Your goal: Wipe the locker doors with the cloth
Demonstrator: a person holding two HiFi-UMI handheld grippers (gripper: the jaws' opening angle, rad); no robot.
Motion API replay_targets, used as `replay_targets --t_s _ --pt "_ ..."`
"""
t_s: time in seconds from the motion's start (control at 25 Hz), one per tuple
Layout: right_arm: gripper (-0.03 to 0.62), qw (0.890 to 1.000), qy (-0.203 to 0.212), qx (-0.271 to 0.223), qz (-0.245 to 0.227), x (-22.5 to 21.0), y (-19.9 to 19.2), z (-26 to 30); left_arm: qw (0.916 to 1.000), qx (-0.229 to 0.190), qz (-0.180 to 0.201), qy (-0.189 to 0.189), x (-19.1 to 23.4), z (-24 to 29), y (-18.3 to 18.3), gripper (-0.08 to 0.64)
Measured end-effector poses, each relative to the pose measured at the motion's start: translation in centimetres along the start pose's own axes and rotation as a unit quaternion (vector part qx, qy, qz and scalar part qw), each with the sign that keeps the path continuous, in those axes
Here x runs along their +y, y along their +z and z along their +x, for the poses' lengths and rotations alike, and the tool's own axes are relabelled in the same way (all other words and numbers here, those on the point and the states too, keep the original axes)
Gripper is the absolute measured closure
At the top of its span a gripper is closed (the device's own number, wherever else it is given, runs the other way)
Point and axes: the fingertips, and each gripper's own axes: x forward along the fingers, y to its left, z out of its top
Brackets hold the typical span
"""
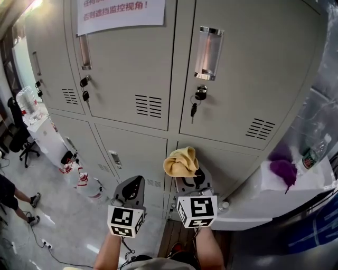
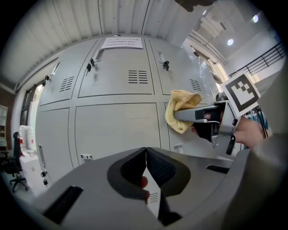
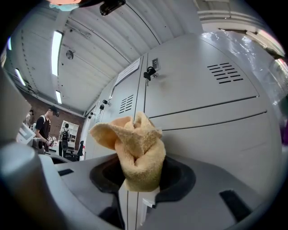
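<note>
A crumpled yellow cloth sticks out of my right gripper, which is shut on it. The cloth is held up by the top left corner of the lower right locker door; whether it touches the door I cannot tell. In the right gripper view the cloth fills the jaws in front of the grey lockers. My left gripper is shut and empty, lower and to the left, facing the lower middle door. From the left gripper view the cloth and right gripper show at the right.
Keys hang from the upper doors' locks, and a white notice is taped on the upper left door. A white ledge with a purple object and a bottle juts out at right. An office chair and someone's legs are at left.
</note>
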Motion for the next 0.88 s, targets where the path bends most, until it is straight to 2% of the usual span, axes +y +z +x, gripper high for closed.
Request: replay_targets --t_s 0.28,0.56,0.88 --pt "0.411 1.0 -0.001 0.002 0.008 -0.5 0.0 0.9 1.0 -0.002 0.0 0.007 0.0 -0.4 0.2 0.537" --pt "0.411 1.0 -0.01 0.004 0.017 -1.7 0.3 0.2 1.0 0.0 -0.001 -0.003 -1.1 0.0 -0.1 0.537" --pt "0.411 0.999 -0.049 0.002 0.017 -4.4 0.5 -1.4 0.9998 -0.001 -0.003 -0.021 -2.4 0.7 -0.3 0.537"
